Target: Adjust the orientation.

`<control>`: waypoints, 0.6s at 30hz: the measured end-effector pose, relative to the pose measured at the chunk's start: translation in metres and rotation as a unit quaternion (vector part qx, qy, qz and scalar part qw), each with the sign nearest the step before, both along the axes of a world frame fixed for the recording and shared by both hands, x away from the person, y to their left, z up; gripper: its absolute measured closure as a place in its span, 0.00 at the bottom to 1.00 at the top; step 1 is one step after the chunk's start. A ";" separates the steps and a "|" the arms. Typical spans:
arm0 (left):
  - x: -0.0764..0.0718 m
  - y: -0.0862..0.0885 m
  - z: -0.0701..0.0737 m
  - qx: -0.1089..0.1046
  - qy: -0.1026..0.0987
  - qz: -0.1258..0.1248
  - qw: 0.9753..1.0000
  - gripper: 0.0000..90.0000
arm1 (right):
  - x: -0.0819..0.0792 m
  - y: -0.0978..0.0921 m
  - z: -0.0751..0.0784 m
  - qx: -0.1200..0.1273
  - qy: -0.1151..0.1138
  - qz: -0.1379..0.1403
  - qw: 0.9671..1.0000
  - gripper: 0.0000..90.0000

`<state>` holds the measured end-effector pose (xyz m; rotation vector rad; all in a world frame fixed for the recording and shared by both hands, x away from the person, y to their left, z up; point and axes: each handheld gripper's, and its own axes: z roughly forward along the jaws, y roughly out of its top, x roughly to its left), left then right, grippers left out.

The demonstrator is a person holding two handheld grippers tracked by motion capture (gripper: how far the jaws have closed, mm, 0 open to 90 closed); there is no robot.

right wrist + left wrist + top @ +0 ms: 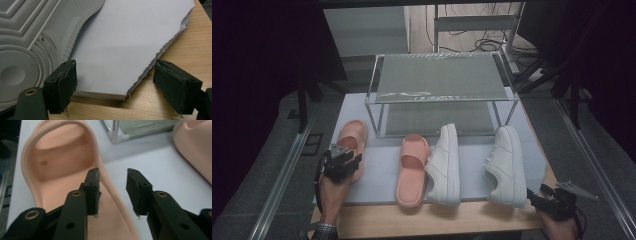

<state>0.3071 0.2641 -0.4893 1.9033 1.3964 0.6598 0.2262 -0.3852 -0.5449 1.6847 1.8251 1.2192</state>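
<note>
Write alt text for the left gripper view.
The left gripper stands open, its black jaws straddling the inner side wall of a pink slipper lying on a pale grey mat. A metal rack corner and a second pink slipper lie beyond.

A shoe rack and some shoes on the bench

The clear rack [439,80] stands at the back of the grey mat [382,170]. A pink slipper [413,170] lies touching a white shoe [445,165].

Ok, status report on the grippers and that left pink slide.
Left gripper open, jaws astride the left pink slide's side rim. Right gripper open at the foam mat's corner, beside the right white sneaker. Nothing in the way.
</note>
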 end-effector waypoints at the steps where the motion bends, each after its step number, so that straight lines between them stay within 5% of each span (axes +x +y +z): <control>1: 0.002 0.000 0.000 0.001 0.000 0.002 1.000 0.72 | 0.000 0.000 0.000 0.000 0.000 0.000 1.000 0.21; 18: 0.044 -0.004 0.002 0.018 0.024 0.025 0.999 0.82 | 0.000 0.000 0.000 0.000 -0.001 0.001 1.000 0.21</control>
